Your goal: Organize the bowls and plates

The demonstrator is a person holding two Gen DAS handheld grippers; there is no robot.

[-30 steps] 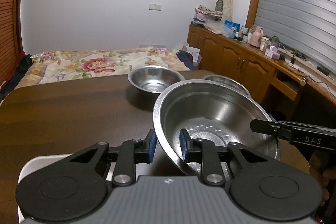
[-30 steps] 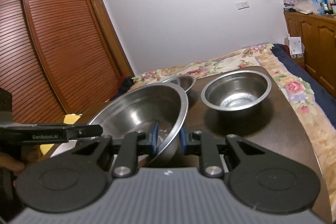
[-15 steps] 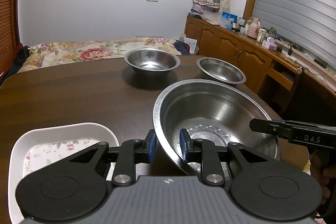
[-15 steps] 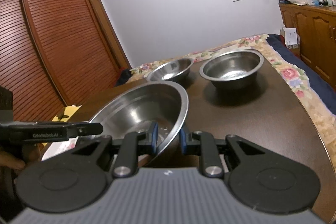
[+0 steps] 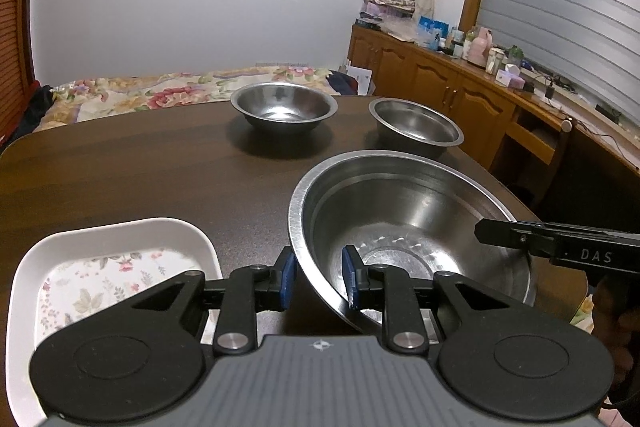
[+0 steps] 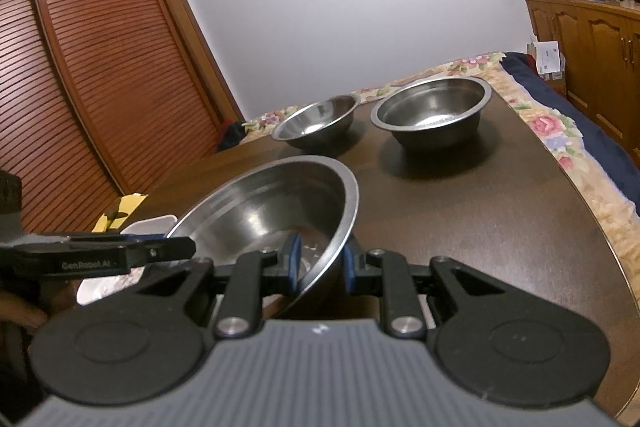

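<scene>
A large steel bowl (image 5: 400,219) (image 6: 272,203) hangs tilted over the near part of the dark wooden table (image 5: 120,171). My left gripper (image 5: 318,279) is shut on its near left rim. My right gripper (image 6: 320,267) is shut on the opposite rim, and it shows as a black arm (image 5: 520,239) in the left wrist view. Two smaller steel bowls (image 5: 284,105) (image 5: 416,123) stand upright at the far side of the table, apart from each other. A white plate with a flower pattern (image 5: 100,267) lies at the near left, partly hidden behind my left gripper.
A bed with a flowered cover (image 5: 160,91) lies past the table's far edge. Wooden cabinets (image 5: 440,83) with clutter on top run along the right wall. A louvred wardrobe (image 6: 80,67) stands to the left, with a yellow item (image 6: 120,211) near the table's edge.
The table, the two small bowls and the white plate have slid up in both views and show more fully. The large bowl sits the same in both grips.
</scene>
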